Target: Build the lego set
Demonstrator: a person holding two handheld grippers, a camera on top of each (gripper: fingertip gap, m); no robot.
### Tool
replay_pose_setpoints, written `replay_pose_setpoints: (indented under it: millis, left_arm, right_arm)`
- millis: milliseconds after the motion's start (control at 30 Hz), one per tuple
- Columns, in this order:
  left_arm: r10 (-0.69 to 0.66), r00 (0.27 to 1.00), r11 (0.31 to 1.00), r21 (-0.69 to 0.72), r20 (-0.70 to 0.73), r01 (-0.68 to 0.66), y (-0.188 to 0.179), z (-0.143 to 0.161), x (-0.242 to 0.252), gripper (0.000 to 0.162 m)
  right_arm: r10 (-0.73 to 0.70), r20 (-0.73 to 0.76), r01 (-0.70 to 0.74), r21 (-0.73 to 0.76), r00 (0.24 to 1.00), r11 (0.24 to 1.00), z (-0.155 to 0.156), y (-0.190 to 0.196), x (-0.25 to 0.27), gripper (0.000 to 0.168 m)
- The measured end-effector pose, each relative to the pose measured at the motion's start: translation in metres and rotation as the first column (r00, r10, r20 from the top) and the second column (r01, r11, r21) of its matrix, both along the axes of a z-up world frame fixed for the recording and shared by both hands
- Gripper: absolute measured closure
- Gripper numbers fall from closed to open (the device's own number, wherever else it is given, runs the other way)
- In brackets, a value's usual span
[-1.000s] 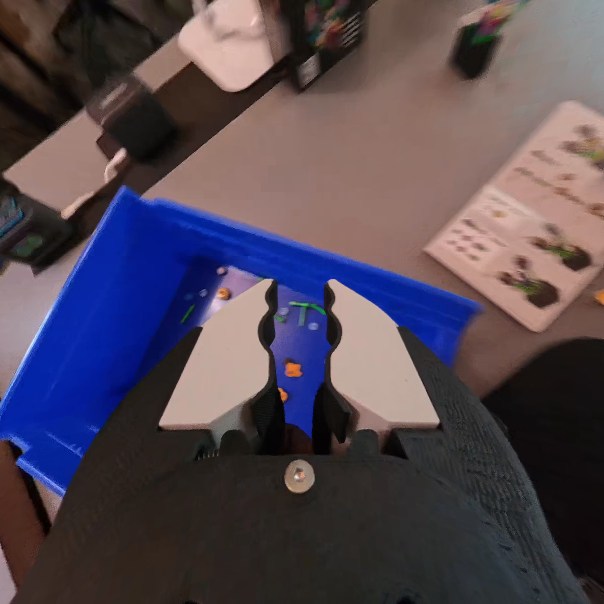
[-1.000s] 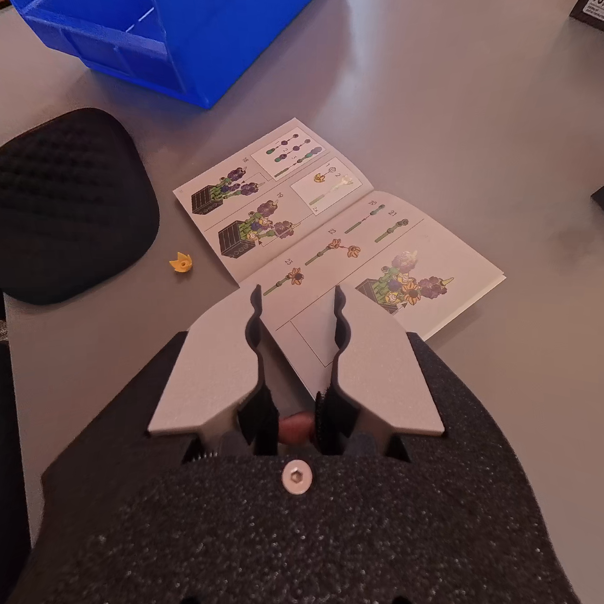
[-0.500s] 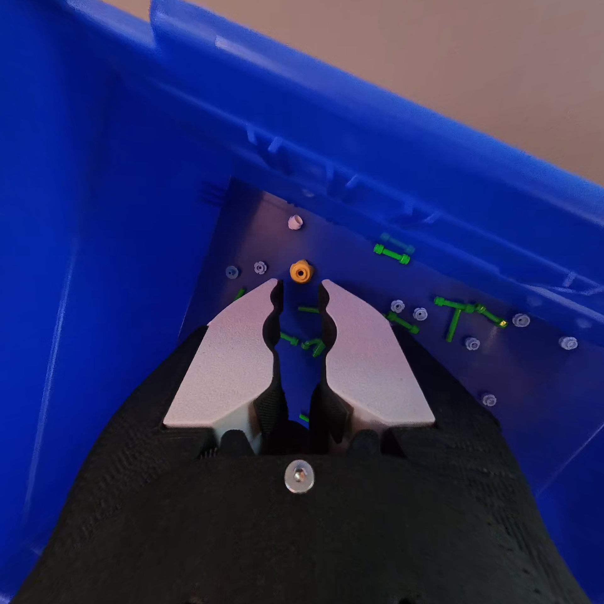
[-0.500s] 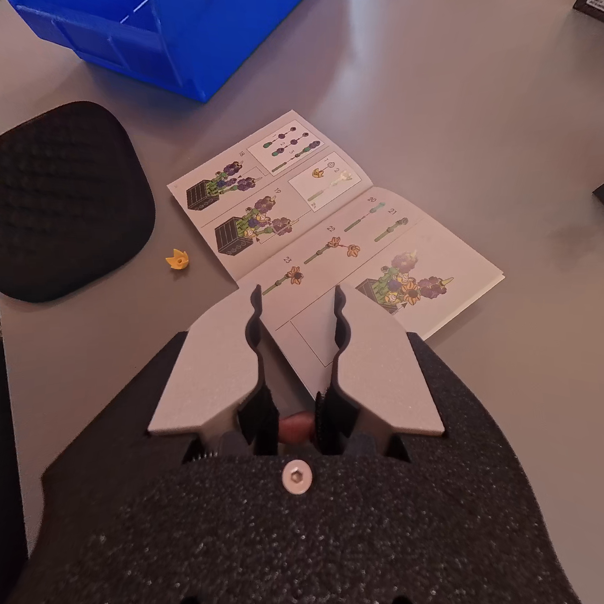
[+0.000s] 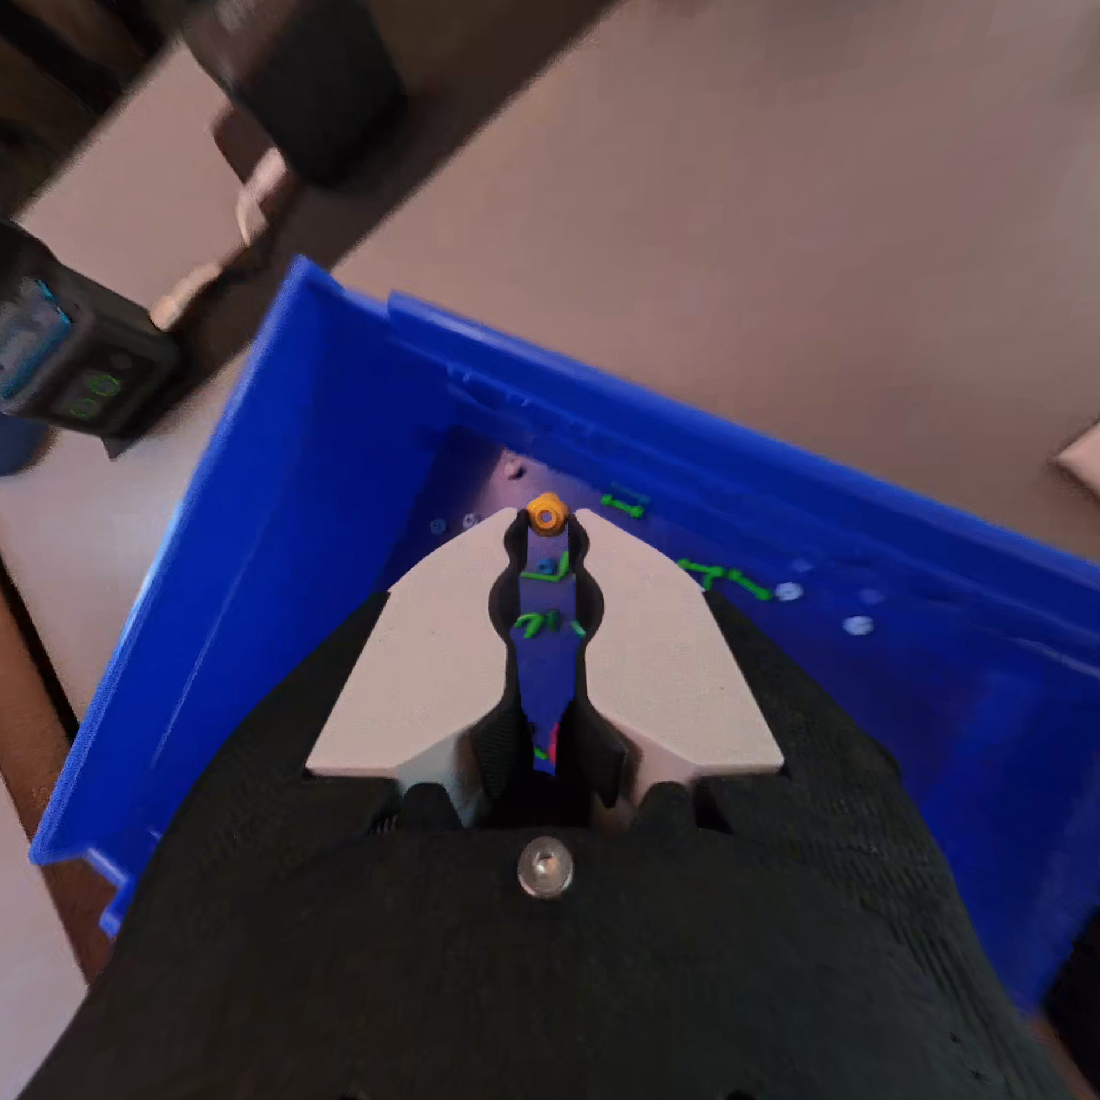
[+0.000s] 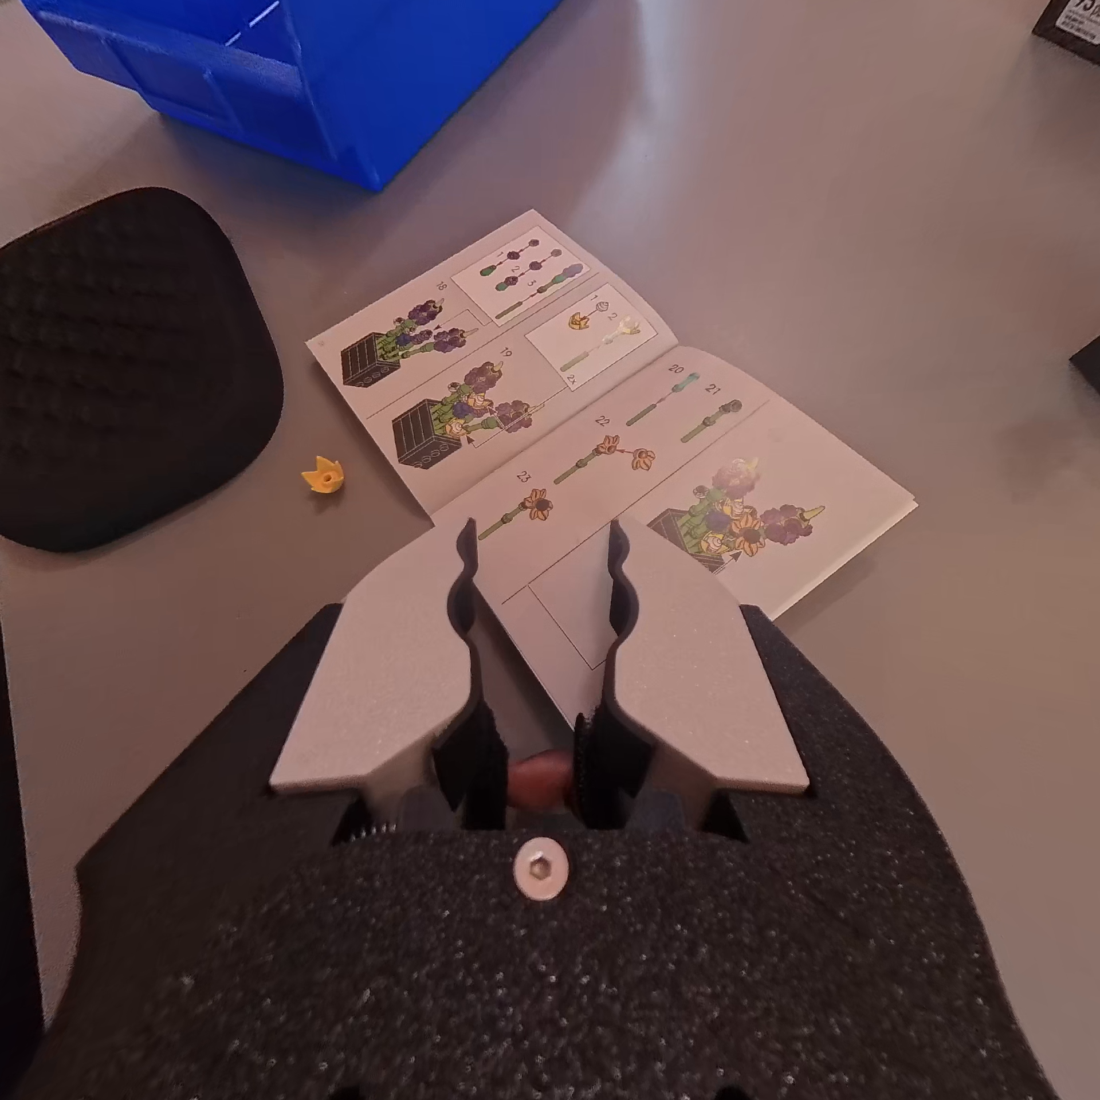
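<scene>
The left gripper pinches a small orange lego piece at its fingertips above the blue bin of green and clear bits, while the right gripper, jaws apart and empty, hangs over the open instruction booklet on the grey table, near a yellow flower piece.

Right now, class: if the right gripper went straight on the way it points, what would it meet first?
Probably the open instruction booklet, lying flat on the table just ahead of the open right gripper; height above it is unclear.
</scene>
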State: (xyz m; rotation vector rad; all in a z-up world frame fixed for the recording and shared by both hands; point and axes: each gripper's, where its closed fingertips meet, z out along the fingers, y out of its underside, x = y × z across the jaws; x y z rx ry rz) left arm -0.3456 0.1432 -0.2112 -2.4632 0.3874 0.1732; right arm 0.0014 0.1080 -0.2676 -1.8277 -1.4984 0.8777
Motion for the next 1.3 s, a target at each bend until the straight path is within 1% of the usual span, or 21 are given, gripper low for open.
replay_pose_setpoints:
  millis: [67,100,133,167,200,233,267,300,367,433,467,500,533,600,633,700,800,833,867,1067,1300]
  left_arm:
    - [-0.046,0.995,0.981,0.191,0.093,0.027,-0.010,0.037,0.033,0.149]
    - [-0.118,0.978,0.949,0.309,0.172,0.060,-0.018,0.058,0.060,0.149]
    - [-0.223,0.937,0.902,0.420,0.268,0.094,-0.030,0.080,0.095,0.149]
    - [-0.341,0.865,0.846,0.521,0.368,0.112,-0.046,0.100,0.131,0.149]
    - [-0.458,0.764,0.787,0.607,0.455,0.110,-0.064,0.118,0.167,0.149]
    - [-0.551,0.643,0.744,0.662,0.532,0.090,-0.083,0.131,0.199,0.149]
    - [-0.605,0.516,0.729,0.683,0.606,0.052,-0.099,0.136,0.227,0.149]
    - [-0.632,0.387,0.732,0.681,0.671,0.015,-0.112,0.136,0.251,0.149]
    - [-0.619,0.124,0.774,0.629,0.776,-0.074,-0.129,0.129,0.285,0.149]
    - [-0.558,-0.144,0.827,0.535,0.817,-0.171,-0.135,0.124,0.300,0.149]
    - [-0.523,-0.261,0.851,0.482,0.811,-0.208,-0.135,0.122,0.304,0.149]
    - [-0.495,-0.344,0.869,0.440,0.798,-0.228,-0.135,0.119,0.307,0.149]
    - [-0.467,-0.388,0.884,0.406,0.794,-0.234,-0.134,0.114,0.311,0.149]
    - [-0.418,-0.425,0.908,0.351,0.802,-0.231,-0.131,0.103,0.321,0.149]
    - [-0.398,-0.456,0.917,0.328,0.796,-0.228,-0.131,0.100,0.323,0.149]
    - [-0.359,-0.511,0.933,0.289,0.781,-0.214,-0.132,0.096,0.327,0.149]
    - [-0.314,-0.510,0.949,0.252,0.801,-0.188,-0.131,0.084,0.335,0.149]
    - [-0.303,-0.510,0.953,0.244,0.805,-0.181,-0.131,0.080,0.337,0.149]
    - [-0.293,-0.508,0.956,0.237,0.810,-0.174,-0.131,0.077,0.340,0.149]
    - [-0.264,-0.473,0.965,0.224,0.841,-0.140,-0.131,0.067,0.351,0.149]
    - [-0.254,-0.463,0.967,0.225,0.850,-0.118,-0.131,0.065,0.358,0.149]
  right_arm:
    - [-0.002,-0.012,0.002,0.003,1.000,1.000,0.002,0.000,-0.001,0.126]
    - [0.000,-0.019,0.000,0.008,1.000,1.000,0.003,0.000,-0.001,0.126]
    - [0.003,-0.027,-0.002,0.016,1.000,1.000,0.005,0.000,-0.001,0.126]
    - [0.006,-0.035,-0.005,0.025,0.999,1.000,0.006,-0.001,-0.002,0.126]
    - [0.009,-0.040,-0.008,0.033,0.999,0.999,0.008,-0.001,-0.002,0.126]
    - [0.014,-0.042,-0.012,0.042,0.999,0.999,0.009,-0.002,-0.002,0.126]
    - [0.022,-0.045,-0.020,0.051,0.999,0.998,0.010,-0.002,-0.002,0.126]
    - [0.030,-0.047,-0.027,0.063,0.998,0.998,0.011,-0.003,-0.002,0.126]
    - [0.043,-0.051,-0.038,0.089,0.998,0.995,0.013,-0.004,-0.002,0.126]
    - [0.061,-0.072,-0.052,0.129,0.996,0.990,0.019,-0.005,-0.002,0.125]
    - [0.078,-0.093,-0.063,0.157,0.993,0.986,0.025,-0.006,-0.002,0.125]
    - [0.101,-0.118,-0.078,0.186,0.988,0.979,0.031,-0.009,-0.002,0.125]
    - [0.129,-0.145,-0.096,0.215,0.981,0.972,0.038,-0.013,-0.002,0.124]
    - [0.181,-0.200,-0.121,0.280,0.963,0.952,0.053,-0.019,-0.001,0.124]
    - [0.209,-0.232,-0.130,0.314,0.950,0.941,0.062,-0.023,0.000,0.124]
    - [0.303,-0.327,-0.181,0.354,0.895,0.918,0.084,-0.040,0.002,0.125]
    - [0.428,-0.498,-0.291,0.330,0.754,0.898,0.118,-0.075,0.007,0.130]
    - [0.452,-0.526,-0.328,0.315,0.721,0.891,0.124,-0.083,0.007,0.131]
    - [0.466,-0.535,-0.352,0.306,0.705,0.885,0.126,-0.089,0.007,0.131]
    - [0.490,-0.532,-0.390,0.296,0.690,0.872,0.124,-0.101,0.002,0.134]
    - [0.510,-0.483,-0.377,0.350,0.712,0.858,0.117,-0.103,-0.001,0.138]
